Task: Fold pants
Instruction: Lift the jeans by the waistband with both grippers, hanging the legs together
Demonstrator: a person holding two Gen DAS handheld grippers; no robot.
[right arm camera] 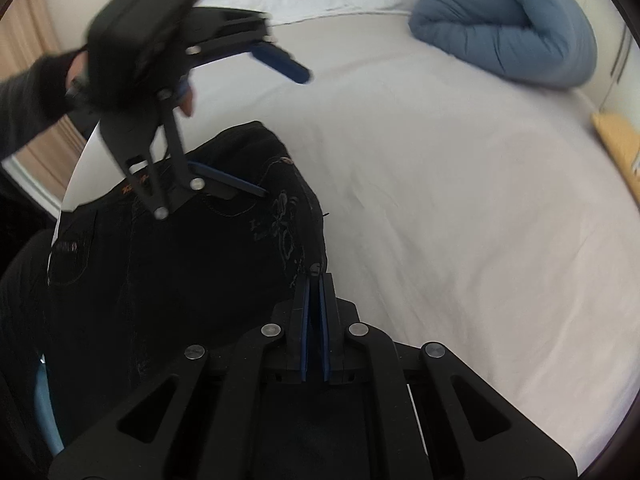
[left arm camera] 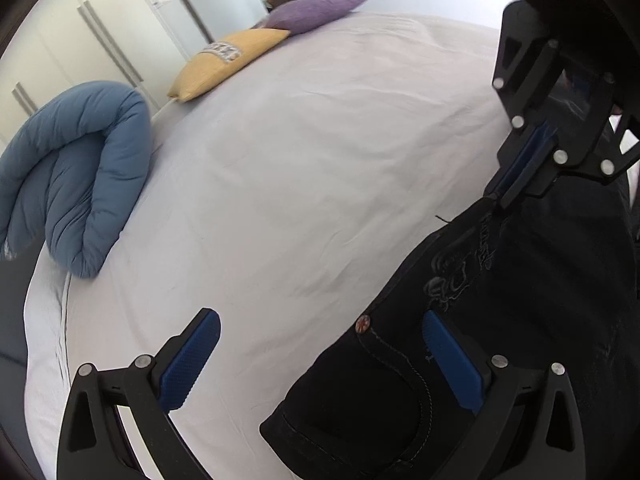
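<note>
Black jeans (left arm camera: 500, 320) with grey embroidery lie at the near edge of a white bed (left arm camera: 300, 160). My left gripper (left arm camera: 320, 344) is open over the waistband; one blue pad (left arm camera: 452, 360) is over the denim, the other over the sheet. My right gripper (right arm camera: 315, 276) is shut on a waistband corner of the jeans (right arm camera: 180, 260). It also shows in the left wrist view (left arm camera: 496, 196), pinching that corner. The left gripper (right arm camera: 276, 124) shows open in the right wrist view, its lower finger against the denim.
A rolled blue duvet (left arm camera: 76, 176) lies at the bed's far side. A yellow pillow (left arm camera: 228, 60) and a purple pillow (left arm camera: 316, 10) lie by the wardrobe doors (left arm camera: 100, 40). The jeans hang off the bed edge toward the person.
</note>
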